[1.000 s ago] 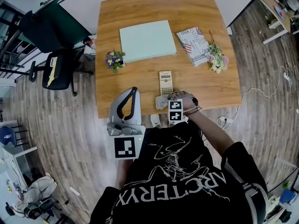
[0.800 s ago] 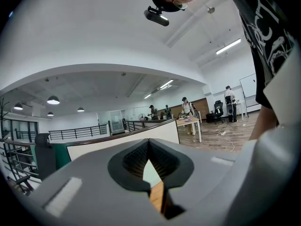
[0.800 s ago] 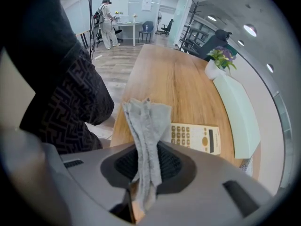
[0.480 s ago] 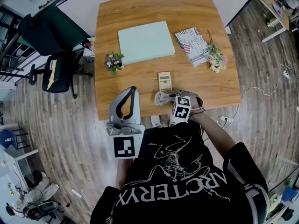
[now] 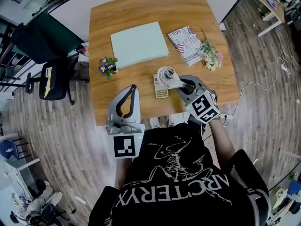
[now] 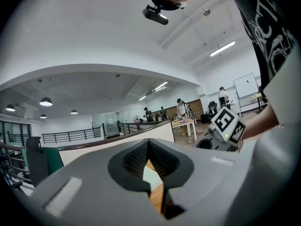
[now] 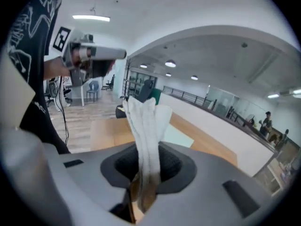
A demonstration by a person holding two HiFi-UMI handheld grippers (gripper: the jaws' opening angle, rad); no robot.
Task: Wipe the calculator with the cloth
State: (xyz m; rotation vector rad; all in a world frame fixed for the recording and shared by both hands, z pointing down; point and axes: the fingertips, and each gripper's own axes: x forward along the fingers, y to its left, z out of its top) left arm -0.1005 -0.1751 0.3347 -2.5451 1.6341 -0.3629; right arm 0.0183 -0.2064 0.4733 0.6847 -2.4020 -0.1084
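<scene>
A beige calculator (image 5: 160,90) lies on the wooden table (image 5: 117,13) near its front edge. My right gripper (image 5: 176,82) is shut on a bunched white cloth (image 5: 167,75), which hangs just over the calculator's far end and hides part of it. In the right gripper view the cloth (image 7: 146,126) stands up out of the closed jaws of the right gripper (image 7: 142,185). The left gripper (image 5: 132,90) rests at the table's front left, shut and holding nothing. In the left gripper view only a sliver of table shows between the jaws of the left gripper (image 6: 153,173).
A mint-green board (image 5: 139,44) lies at the back of the table, and a printed booklet (image 5: 185,44) lies to its right. A flower bunch (image 5: 210,56) is at the right and a small purple posy (image 5: 106,66) at the left. An office chair (image 5: 51,79) stands left of the table.
The right gripper has lifted the cloth off the table's front edge and carried it forward over the calculator, its marker cube swinging out to the right. The left gripper stayed put.
</scene>
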